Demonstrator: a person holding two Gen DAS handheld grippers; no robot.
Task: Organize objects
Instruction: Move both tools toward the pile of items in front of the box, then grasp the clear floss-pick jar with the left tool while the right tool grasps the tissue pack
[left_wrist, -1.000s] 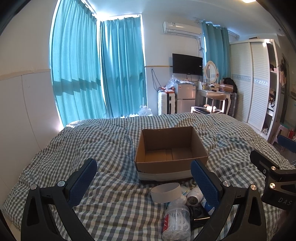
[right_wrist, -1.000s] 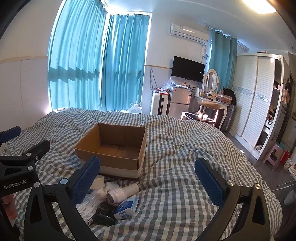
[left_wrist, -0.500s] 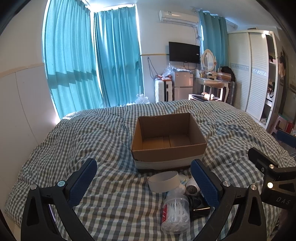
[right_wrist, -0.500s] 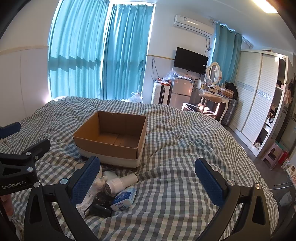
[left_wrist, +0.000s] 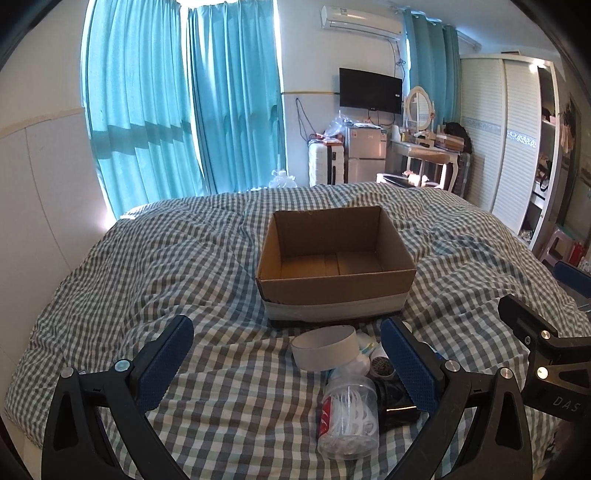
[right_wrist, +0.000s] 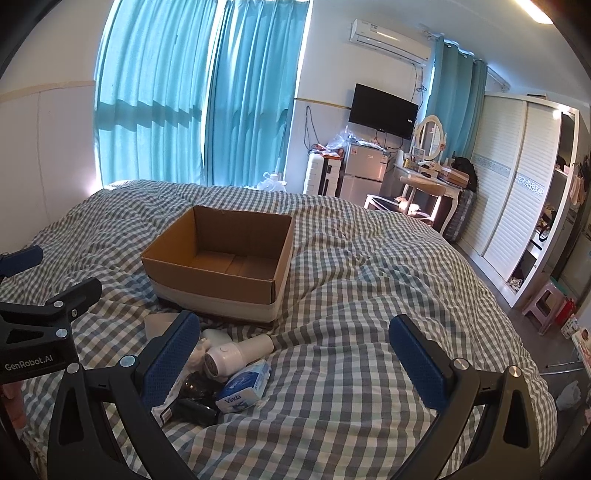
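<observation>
On the bed (left_wrist: 207, 258), w/ its grey-white check cover, an open cardboard box (left_wrist: 334, 264) sits roughly mid-mattress, nothing visible inside. Just in front of the box, nearer the cameras, a small heap of items: a white tape roll (left_wrist: 325, 350) on its side, a clear plastic jar (left_wrist: 349, 419) w/ white bits inside, a white hair dryer (right_wrist: 236, 354), a blue Vinda tissue pack (right_wrist: 243, 386), plus a dark object under them, too hidden to tell. Left hand-held gripper (left_wrist: 286, 363) hovers over the cover, blue pads spread wide, holding nothing; tape roll and jar lie btwn its fingers in view. Right hand-held gripper (right_wrist: 295, 363) also spread wide, nothing held, heap by its left finger. Teal curtains (right_wrist: 199, 96) behind the bed; wardrobe (right_wrist: 517, 192) at right.
</observation>
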